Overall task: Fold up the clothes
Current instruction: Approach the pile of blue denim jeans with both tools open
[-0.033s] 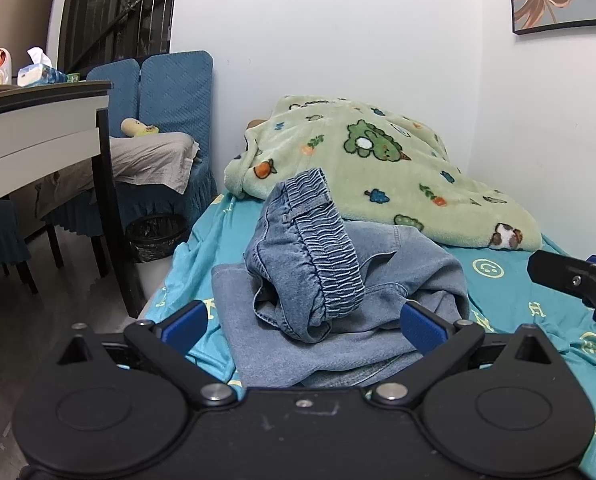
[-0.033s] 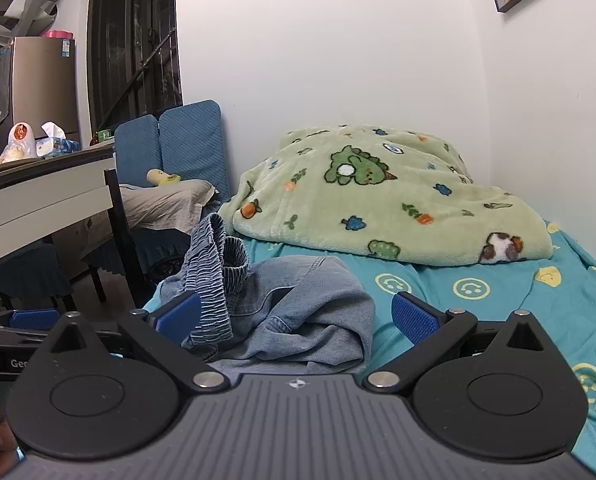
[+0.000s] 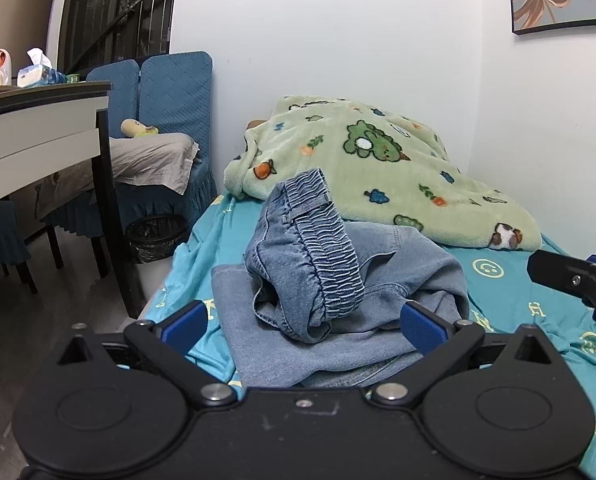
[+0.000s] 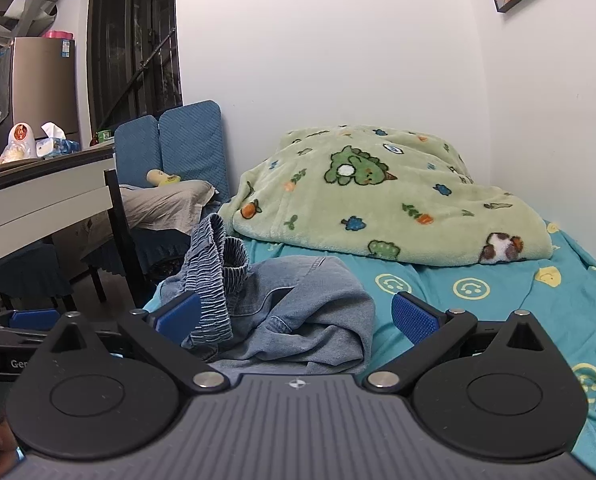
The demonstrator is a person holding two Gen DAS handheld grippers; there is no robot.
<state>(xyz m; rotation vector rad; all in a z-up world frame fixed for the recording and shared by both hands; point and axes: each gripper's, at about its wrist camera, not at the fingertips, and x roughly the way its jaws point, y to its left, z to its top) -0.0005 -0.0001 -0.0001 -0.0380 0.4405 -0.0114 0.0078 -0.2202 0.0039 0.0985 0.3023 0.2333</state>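
A crumpled pair of light blue denim trousers (image 3: pixel 317 280) with an elastic waistband (image 3: pixel 329 248) lies in a heap on the teal bed sheet (image 3: pixel 509 296). My left gripper (image 3: pixel 303 322) is open and empty, its blue pads on either side of the near edge of the heap. In the right wrist view the same denim heap (image 4: pixel 298 316) lies just ahead of my right gripper (image 4: pixel 296 316), which is open and empty. The right gripper's finger also shows in the left wrist view (image 3: pixel 569 276) at the right edge.
A green cartoon-print blanket (image 3: pixel 377 176) is piled at the bed's far end against the white wall. To the left stand a white desk (image 3: pixel 38 136), blue-covered chairs (image 3: pixel 170 96) and a black waste bin (image 3: pixel 156 234) beside the bed.
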